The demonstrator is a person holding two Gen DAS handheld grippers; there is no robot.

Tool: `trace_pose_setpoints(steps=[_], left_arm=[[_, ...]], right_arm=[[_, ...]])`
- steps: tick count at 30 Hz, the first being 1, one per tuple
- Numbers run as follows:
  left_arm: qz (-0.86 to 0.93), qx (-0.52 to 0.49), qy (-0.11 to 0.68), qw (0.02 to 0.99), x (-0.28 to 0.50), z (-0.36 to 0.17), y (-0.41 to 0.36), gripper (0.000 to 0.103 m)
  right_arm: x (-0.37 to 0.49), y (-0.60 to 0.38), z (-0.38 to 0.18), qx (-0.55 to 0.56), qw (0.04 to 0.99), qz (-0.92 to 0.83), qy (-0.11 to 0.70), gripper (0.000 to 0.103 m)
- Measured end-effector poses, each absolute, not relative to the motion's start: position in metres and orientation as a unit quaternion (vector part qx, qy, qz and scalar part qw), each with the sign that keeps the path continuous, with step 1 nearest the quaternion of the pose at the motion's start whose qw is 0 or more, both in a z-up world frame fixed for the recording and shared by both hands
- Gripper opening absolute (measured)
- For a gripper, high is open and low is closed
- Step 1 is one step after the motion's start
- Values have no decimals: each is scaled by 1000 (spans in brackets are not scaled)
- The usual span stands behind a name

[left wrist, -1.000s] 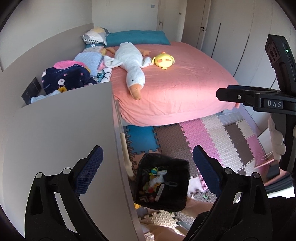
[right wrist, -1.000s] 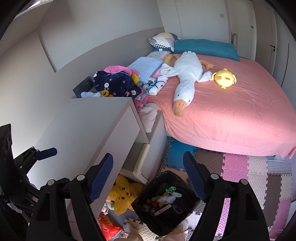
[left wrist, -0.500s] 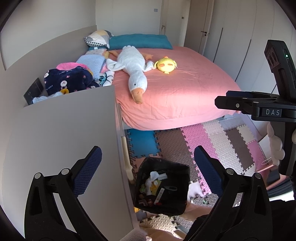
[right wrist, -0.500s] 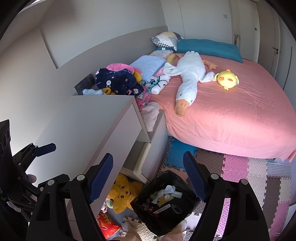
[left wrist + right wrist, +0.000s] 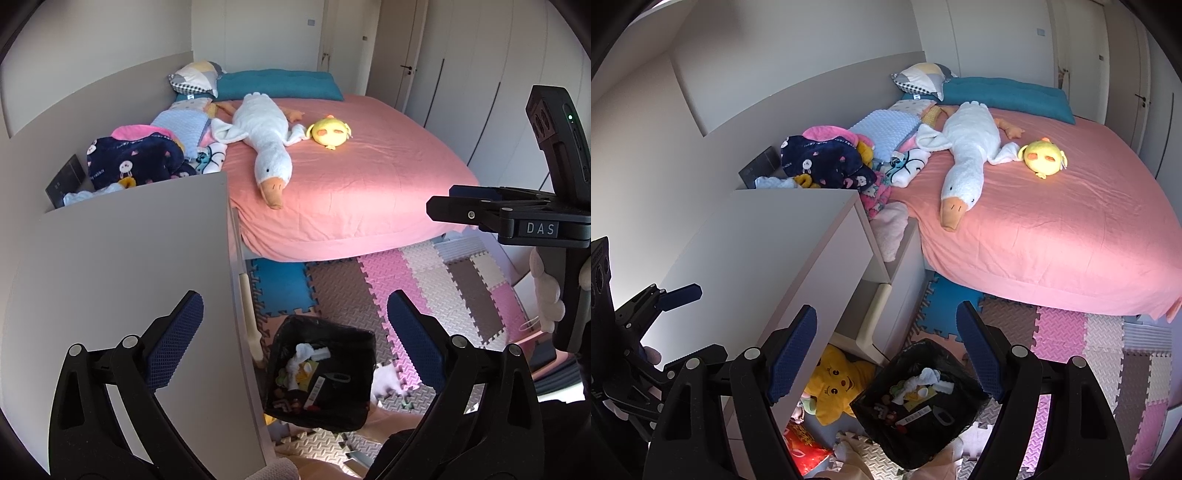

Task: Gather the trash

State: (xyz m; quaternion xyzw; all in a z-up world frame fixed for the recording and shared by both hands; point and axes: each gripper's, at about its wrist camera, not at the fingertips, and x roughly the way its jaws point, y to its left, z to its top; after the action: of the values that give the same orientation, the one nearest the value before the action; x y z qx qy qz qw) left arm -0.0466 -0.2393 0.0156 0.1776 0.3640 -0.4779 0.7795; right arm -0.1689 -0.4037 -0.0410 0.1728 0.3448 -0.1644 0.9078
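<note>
Left gripper [image 5: 291,339]: jaws wide apart, nothing between them.
Right gripper [image 5: 886,350]: jaws wide apart, holding nothing.
Bed [image 5: 369,192]: beyond both grippers, pink sheet.
Counter [image 5: 122,266]: pale top, under the left gripper's left finger.
Floor mat [image 5: 424,280]: foam tiles below and ahead of the grippers.
Goose toy [image 5: 266,144]: lying on the bed, far ahead.
Trash bin [image 5: 321,373]: black-lined, on the floor below and between each gripper's fingers, beside the counter.
Trash [image 5: 306,365]: paper and wrappers inside the bin.
</note>
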Motion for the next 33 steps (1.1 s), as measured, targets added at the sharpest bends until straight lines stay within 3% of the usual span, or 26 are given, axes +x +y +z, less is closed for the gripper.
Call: trace_pose_setpoints(steps=[33], left_arm=[[-479,196,373,770,-48,8,-251,96]], right_arm=[[-167,-405,-45,174,906,-163,348,78]])
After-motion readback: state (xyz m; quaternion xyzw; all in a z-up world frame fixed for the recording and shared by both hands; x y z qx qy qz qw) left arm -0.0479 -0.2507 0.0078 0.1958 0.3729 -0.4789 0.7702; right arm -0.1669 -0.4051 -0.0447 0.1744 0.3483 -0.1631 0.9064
